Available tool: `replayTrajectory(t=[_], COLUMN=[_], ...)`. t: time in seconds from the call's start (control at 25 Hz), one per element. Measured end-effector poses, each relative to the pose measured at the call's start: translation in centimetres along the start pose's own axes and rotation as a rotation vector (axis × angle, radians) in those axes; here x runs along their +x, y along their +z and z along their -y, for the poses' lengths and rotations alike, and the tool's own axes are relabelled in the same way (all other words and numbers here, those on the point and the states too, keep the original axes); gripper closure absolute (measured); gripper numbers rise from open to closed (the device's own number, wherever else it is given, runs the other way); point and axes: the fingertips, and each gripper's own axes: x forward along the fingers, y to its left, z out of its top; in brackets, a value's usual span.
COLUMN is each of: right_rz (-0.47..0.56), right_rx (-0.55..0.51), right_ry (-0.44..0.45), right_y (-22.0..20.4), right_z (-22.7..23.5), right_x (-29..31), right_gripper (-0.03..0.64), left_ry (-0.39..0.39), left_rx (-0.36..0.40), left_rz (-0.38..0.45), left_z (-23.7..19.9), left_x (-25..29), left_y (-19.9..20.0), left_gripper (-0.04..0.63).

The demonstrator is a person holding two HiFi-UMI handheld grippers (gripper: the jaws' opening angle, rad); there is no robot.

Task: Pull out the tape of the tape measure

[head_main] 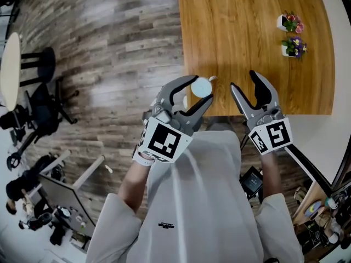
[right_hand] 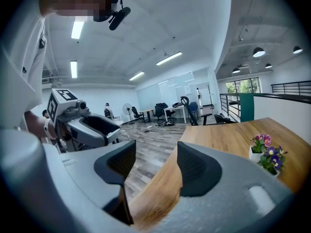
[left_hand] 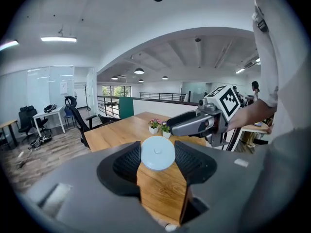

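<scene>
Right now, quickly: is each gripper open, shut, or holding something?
Left gripper: closed on the round white tape measure, a pad on each side.
Right gripper: open, nothing between its jaws.

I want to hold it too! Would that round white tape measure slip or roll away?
Probably hard, not squishy: the tape measure shows no dent between the left gripper's jaws. Its smooth curved rim might slip, since the jaws touch only its sides. Set on edge on the table, it could roll; laid flat, it should stay.
</scene>
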Motion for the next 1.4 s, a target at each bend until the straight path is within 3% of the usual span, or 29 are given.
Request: replayTrajectory(t=[0.28,0.6,0.84,1.0,1.4], right_rz=[-0.056,-0.162,-0.162,-0.164,-0.077], right_rx=[-0.246,-0.371,-0.405,-0.418,-0.382], right_ry=[0.186,0.349,0.398,0.432,0.375], right_y=[0.0,-1.2,-0.8,-0.9,0.9], right_z=[-4.8,-8.6,-10.2,-11.1,-10.8], right_x=[0.7,0.7,0.8,0.5,0.3], right_gripper=[0.360,0.410,0.468,0.595,0.602], left_ry=[-0.083,-0.125,-0.132,-0.119,-0.072], left_rx=[0.049,0.083,0.090,0.079,0.037], left_rz=[0.006,0.014,0.031,0.036,0.051], left_z=[1.3,2.5,3.1,3.0,2.2], left_x=[-2.1,-3.8,-5.3,-5.9,-6.5], left_y=[1.3,2.1,2.6,2.5,1.7], left_gripper=[0.354,0.354,0.354,0.354,0.354])
